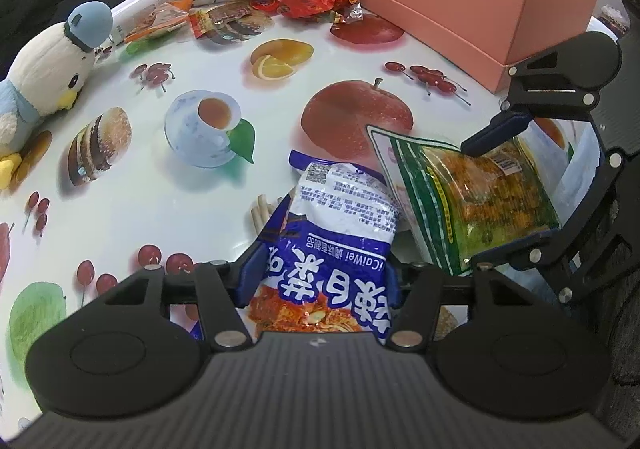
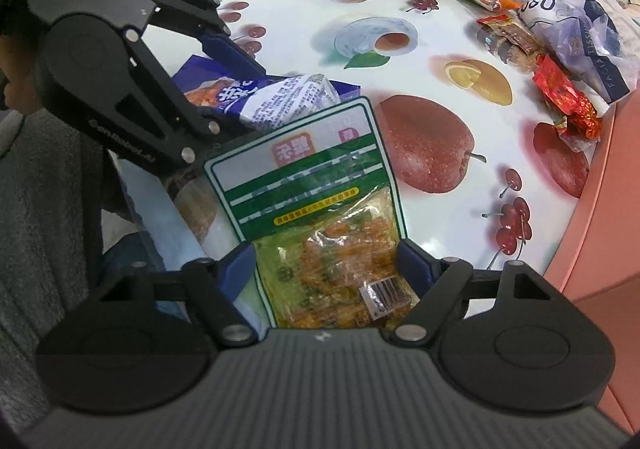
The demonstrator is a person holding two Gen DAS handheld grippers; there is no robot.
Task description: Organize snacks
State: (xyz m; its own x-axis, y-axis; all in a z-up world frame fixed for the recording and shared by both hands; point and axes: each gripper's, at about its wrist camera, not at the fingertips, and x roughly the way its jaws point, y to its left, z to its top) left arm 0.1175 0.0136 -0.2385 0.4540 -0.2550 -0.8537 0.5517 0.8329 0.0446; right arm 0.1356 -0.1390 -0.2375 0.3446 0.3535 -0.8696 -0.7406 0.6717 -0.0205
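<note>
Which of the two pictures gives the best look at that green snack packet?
The right wrist view: the green snack packet lies face-on between the right gripper fingers, its whole label visible. The left wrist view shows it at an angle near the edge, partly covered by that gripper.

left gripper (image 1: 320,273) angled down, blue pads clamped on a packet, right gripper (image 2: 328,265) beside it, angled down, pads pinching its own packet
</note>
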